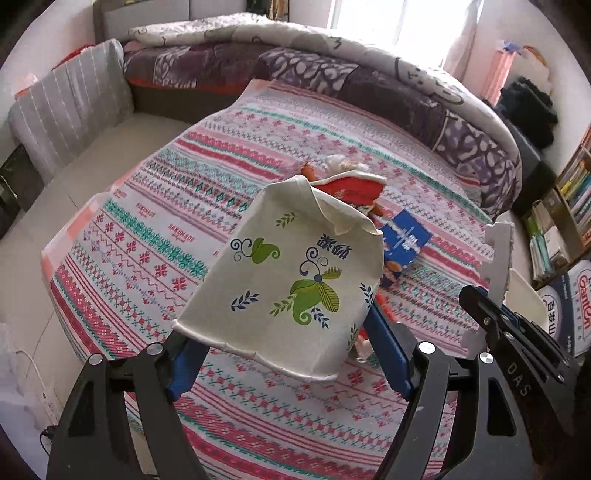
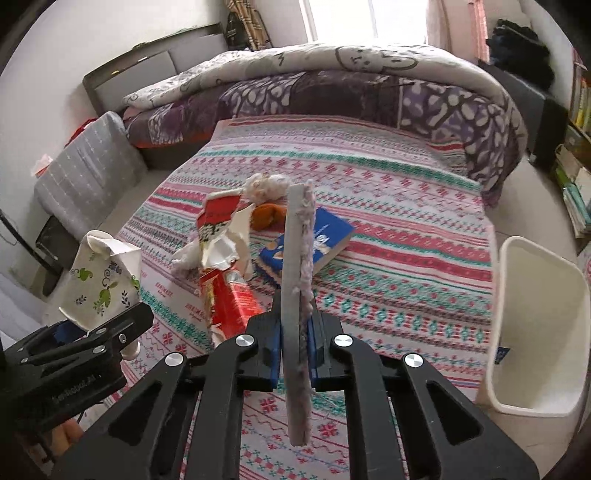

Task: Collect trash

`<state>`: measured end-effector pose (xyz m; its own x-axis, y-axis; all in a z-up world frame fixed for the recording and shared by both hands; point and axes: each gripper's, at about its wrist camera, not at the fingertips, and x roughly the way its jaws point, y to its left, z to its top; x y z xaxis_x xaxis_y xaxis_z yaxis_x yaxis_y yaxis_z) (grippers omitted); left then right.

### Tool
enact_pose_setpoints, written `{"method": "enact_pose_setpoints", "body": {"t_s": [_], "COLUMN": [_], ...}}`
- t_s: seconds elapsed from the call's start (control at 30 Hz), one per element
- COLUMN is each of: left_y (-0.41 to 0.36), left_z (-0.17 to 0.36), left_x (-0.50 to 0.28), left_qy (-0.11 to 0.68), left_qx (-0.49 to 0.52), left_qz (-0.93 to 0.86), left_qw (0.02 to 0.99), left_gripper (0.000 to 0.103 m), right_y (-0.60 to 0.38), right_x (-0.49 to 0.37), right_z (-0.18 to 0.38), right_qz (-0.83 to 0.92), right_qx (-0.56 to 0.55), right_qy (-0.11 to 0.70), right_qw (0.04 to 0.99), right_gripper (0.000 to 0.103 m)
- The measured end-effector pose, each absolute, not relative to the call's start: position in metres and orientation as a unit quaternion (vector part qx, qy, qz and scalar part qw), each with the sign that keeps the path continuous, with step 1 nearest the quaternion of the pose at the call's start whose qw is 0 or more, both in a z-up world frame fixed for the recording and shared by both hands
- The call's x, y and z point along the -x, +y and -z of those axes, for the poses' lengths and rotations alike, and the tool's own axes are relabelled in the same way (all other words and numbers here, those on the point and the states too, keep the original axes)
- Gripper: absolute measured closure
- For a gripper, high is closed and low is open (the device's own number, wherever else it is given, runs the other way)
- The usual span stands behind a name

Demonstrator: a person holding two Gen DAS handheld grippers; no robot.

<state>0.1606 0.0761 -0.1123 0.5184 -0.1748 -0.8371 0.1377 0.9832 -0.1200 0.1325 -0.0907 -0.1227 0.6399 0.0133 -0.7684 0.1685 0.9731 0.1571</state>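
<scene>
Bedroom. Bed (image 2: 369, 177) with striped, patterned pink-and-teal cover; rolled purple-and-white quilt (image 2: 332, 81) along its far side; grey headboard (image 2: 155, 70) at left. Grey striped cushion (image 1: 70, 110) leaning beside the bed. Pale floor (image 1: 110, 155). White walls. Bright window (image 1: 399, 22) behind, daylight entering. Bookshelf (image 1: 569, 206) at right.

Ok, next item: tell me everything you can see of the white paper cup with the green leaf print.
The paper cup is off-white with green leaves, dark blue sprigs and curls, and a few blue characters. It looks like thin card with a rolled rim. It is crushed: the far end is creased and folded in. The left gripper clamps it between blue pads, so it lies tilted above the patterned bedspread, touching only the pads. Behind it lie a red carton and a blue booklet.
</scene>
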Motion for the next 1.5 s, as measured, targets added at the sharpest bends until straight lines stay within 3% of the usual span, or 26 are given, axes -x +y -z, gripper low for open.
{"method": "enact_pose_setpoints", "body": {"t_s": [1.5], "left_y": [-0.114], "left_z": [0.106], "left_x": [-0.127], "left_qy": [0.458], "left_qx": [-0.053], "left_qz": [0.219], "left_qw": [0.86], "left_gripper": [0.025], "right_y": [-0.302], "right_x": [-0.044], "right_z": [0.117], "right_qz": [0.25], "right_qx": [-0.206], "right_qy": [0.405], "right_qw": [0.855], "right_gripper": [0.092]}}
